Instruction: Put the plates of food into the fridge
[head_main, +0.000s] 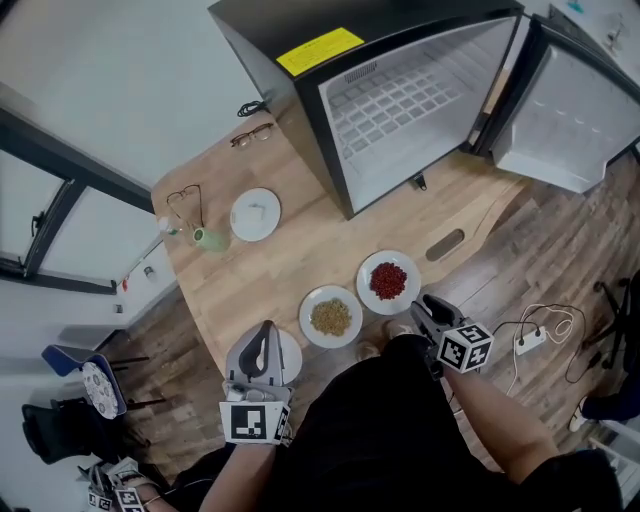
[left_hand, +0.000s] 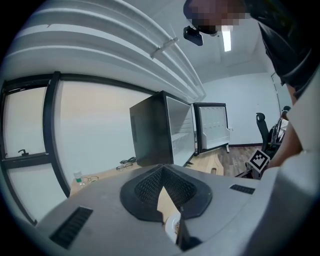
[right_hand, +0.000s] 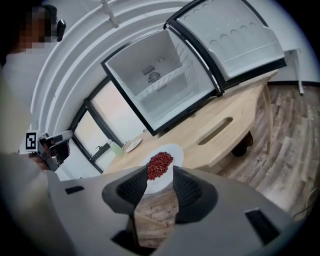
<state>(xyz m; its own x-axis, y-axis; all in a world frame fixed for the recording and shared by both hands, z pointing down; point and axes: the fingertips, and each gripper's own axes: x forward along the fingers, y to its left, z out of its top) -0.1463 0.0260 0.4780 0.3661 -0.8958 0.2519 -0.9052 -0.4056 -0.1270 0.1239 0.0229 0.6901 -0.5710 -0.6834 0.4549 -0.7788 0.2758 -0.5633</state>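
The black fridge (head_main: 400, 90) stands open at the far end of the wooden table (head_main: 280, 270), its shelves bare. A white plate of red beans (head_main: 388, 281) and a plate of brown grains (head_main: 331, 317) lie near the table's front edge. My right gripper (head_main: 425, 308) hovers just right of the bean plate, open; in the right gripper view the bean plate (right_hand: 161, 165) shows ahead between the spread jaws of the right gripper (right_hand: 160, 177). My left gripper (head_main: 264, 335) is over a third plate (head_main: 290, 358) at the front left, shut, its tips meeting (left_hand: 163, 172), holding nothing.
A white plate (head_main: 255, 214), a green cup (head_main: 210, 239) and two pairs of glasses (head_main: 252, 133) (head_main: 185, 202) lie on the table's left side. The fridge door (head_main: 575, 110) swings out right. A power strip (head_main: 530, 340) lies on the floor at the right.
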